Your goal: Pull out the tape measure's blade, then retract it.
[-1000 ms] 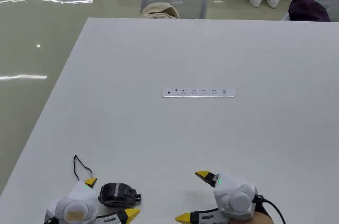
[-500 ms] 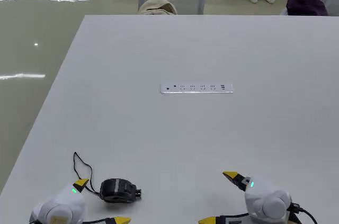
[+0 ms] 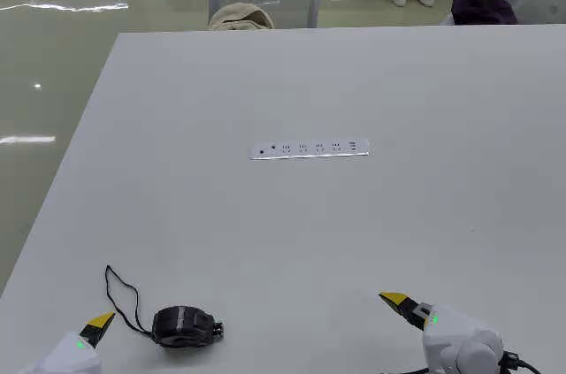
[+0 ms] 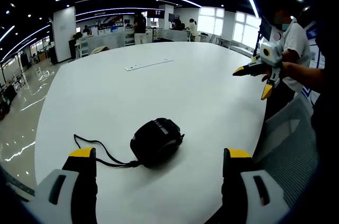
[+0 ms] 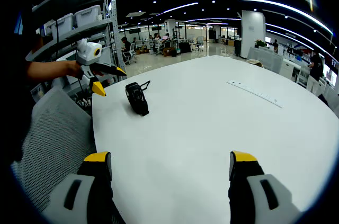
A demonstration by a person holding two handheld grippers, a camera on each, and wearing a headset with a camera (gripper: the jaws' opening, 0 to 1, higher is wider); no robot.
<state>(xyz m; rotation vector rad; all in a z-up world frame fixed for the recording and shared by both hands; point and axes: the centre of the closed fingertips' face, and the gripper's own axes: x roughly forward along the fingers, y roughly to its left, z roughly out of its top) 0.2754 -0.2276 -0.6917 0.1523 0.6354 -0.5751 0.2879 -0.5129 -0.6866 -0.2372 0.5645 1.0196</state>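
White rounded left claw (image 5: 109,80) and right claw (image 4: 251,82), yellow-tipped, small green lights (image 3: 434,319); white short-sleeved shirt (image 4: 296,36).

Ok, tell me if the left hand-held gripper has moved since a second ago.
Yes. The left hand-held gripper has drawn back toward the person: its jaws flanked the tape measure before, now they are clear of it.
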